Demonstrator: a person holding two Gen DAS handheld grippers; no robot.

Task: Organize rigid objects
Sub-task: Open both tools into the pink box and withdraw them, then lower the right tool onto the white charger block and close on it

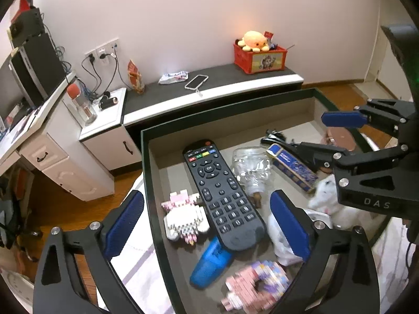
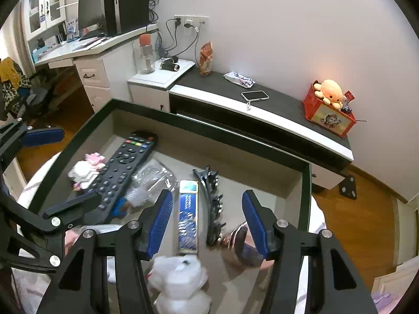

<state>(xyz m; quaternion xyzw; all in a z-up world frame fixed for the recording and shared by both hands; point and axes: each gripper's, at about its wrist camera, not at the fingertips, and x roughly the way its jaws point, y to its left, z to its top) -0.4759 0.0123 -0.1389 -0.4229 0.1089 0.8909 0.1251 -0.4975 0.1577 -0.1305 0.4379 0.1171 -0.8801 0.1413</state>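
Observation:
A shallow box with a dark green rim (image 1: 145,172) holds a black remote (image 1: 222,198), a pink and white block figure (image 1: 183,217), a blue object (image 1: 212,264), a second pink block figure (image 1: 254,285), a clear jar (image 1: 252,167), a long blue carton (image 1: 292,167) and a white plush (image 1: 330,204). My left gripper (image 1: 208,195) hangs open above the remote, touching nothing. My right gripper (image 2: 208,196) is open over the blue carton (image 2: 187,217) and a black hair clip (image 2: 213,204), its pads clear of both. A brownish round item (image 2: 239,243) lies blurred by its right finger.
Behind the box runs a low dark-topped bench (image 1: 225,76) carrying a phone (image 1: 196,81), a wrapper and a red crate (image 1: 259,59) with an orange plush. A white cabinet (image 1: 104,128) and a desk with a monitor stand to the left. Wooden floor surrounds them; striped bedding lies under the box.

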